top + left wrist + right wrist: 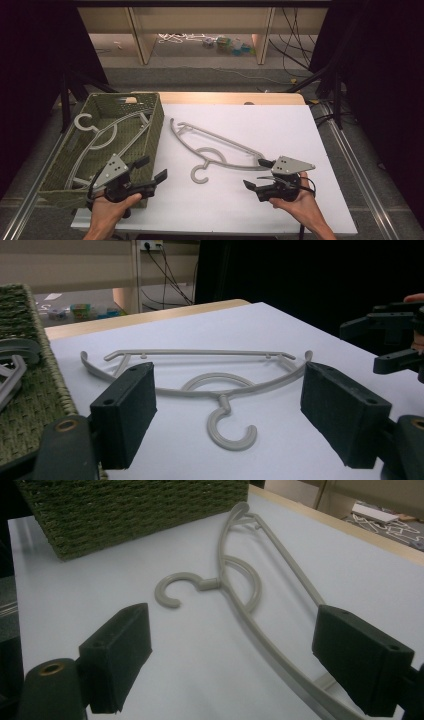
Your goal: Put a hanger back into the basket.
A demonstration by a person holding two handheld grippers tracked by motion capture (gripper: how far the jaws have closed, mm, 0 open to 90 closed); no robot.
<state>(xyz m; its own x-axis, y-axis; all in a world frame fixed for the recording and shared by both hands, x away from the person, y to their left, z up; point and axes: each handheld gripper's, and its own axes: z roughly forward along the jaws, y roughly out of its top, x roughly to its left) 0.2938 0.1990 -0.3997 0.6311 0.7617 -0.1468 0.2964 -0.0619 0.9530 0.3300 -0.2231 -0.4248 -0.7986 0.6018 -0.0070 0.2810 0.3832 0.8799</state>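
So far, one grey plastic hanger (107, 135) already lies inside the green woven basket (152, 142) at about nine o'clock on the table, and a second grey hanger (212, 147) rests flat on the white tabletop (280, 125) near the centre, its hook (199, 174) pointing toward six o'clock. Judging by that, the work looks roughly half done: the loose hanger has yet to be picked up and laid in the basket.

The left gripper (152, 172) sits at about seven o'clock, just in front of the basket's near corner, jaws spread wide and holding nothing. The right gripper (259, 174) waits at about five o'clock, likewise spread and empty, with the hanger's right arm tip close to its upper jaw; no contact is evident.

The high view alone shows the basket's inside and the hanger stored there. The left gripper view shows the loose hanger (200, 377) lying between its jaws farther off, with the right gripper (395, 342) beyond at three o'clock. The right gripper view shows the hanger's arm (280, 655) running down toward its right jaw, and the basket's outer wall (130, 510) at eleven o'clock.
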